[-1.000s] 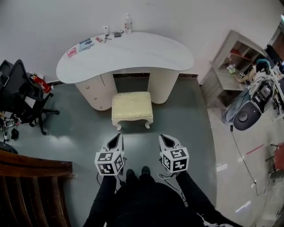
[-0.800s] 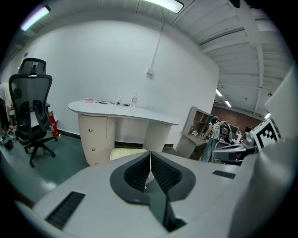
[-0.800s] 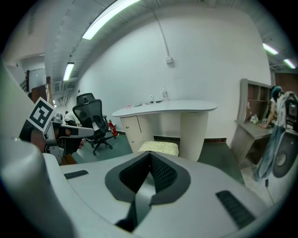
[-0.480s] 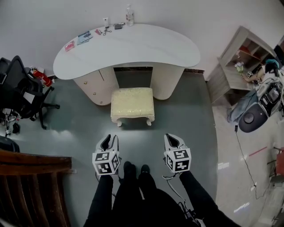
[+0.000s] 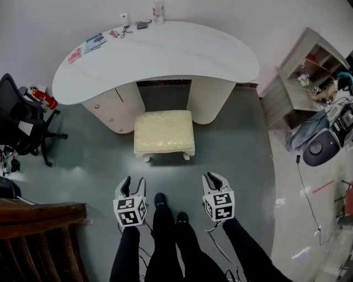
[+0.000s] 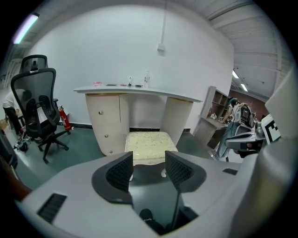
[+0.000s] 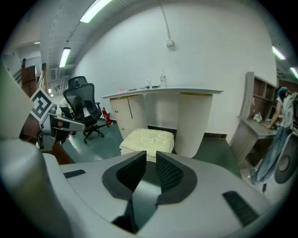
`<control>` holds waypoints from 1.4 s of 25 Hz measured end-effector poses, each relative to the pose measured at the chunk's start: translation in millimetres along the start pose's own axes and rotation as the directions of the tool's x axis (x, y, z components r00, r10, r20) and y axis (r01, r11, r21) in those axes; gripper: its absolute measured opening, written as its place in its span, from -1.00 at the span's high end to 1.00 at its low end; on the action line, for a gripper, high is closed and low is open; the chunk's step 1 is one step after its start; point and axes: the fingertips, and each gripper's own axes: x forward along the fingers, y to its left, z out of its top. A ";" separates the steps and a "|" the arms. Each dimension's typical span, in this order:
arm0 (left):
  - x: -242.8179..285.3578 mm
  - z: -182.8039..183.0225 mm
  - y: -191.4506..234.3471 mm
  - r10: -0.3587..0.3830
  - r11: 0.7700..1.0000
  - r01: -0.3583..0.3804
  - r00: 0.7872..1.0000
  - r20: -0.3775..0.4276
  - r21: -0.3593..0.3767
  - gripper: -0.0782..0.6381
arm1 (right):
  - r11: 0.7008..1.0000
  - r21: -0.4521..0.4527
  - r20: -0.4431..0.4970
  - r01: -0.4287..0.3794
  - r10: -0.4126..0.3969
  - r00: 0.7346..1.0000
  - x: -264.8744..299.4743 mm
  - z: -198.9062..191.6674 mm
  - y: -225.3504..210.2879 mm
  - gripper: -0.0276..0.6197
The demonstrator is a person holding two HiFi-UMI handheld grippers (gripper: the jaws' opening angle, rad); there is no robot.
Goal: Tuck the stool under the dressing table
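The cream cushioned stool (image 5: 164,134) stands on the grey-green floor just in front of the white kidney-shaped dressing table (image 5: 160,55), at the mouth of its knee gap, and nothing touches it. Both grippers hang short of the stool, apart from it. My left gripper (image 5: 133,185) is to the stool's near left; its jaws are opening with nothing between them. My right gripper (image 5: 212,179) is to the near right, pads close together and empty. The left gripper view shows the stool (image 6: 149,144) beyond the spread pads (image 6: 122,169). The right gripper view shows it (image 7: 148,138) past the fingertips (image 7: 163,167).
A black office chair (image 5: 19,124) and a red fire extinguisher (image 5: 42,97) stand at the left. A wooden shelf unit (image 5: 300,77) and bags (image 5: 322,140) are at the right. Dark wooden furniture (image 5: 38,220) is at the lower left. A bottle (image 5: 158,11) and small items lie on the tabletop.
Both grippers have sunk lower. The left gripper's jaws have spread apart from shut. The stool has not moved relative to the table.
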 end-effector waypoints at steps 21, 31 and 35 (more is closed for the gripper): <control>209.2 -134.4 123.9 0.053 0.997 -0.062 0.978 -0.203 -0.038 0.76 | 0.979 0.108 -0.246 0.175 -0.144 0.959 214.6 -114.6 -41.9 0.90; 284.5 -195.6 146.6 0.045 0.995 -0.077 0.928 -0.370 -0.070 0.76 | 0.940 0.166 -0.350 0.299 -0.228 0.909 287.0 -155.6 -62.7 0.90; 300.9 -203.3 148.7 0.053 0.998 -0.063 0.912 -0.407 -0.013 0.76 | 0.924 0.189 -0.377 0.332 -0.244 0.893 301.5 -168.1 -71.0 0.90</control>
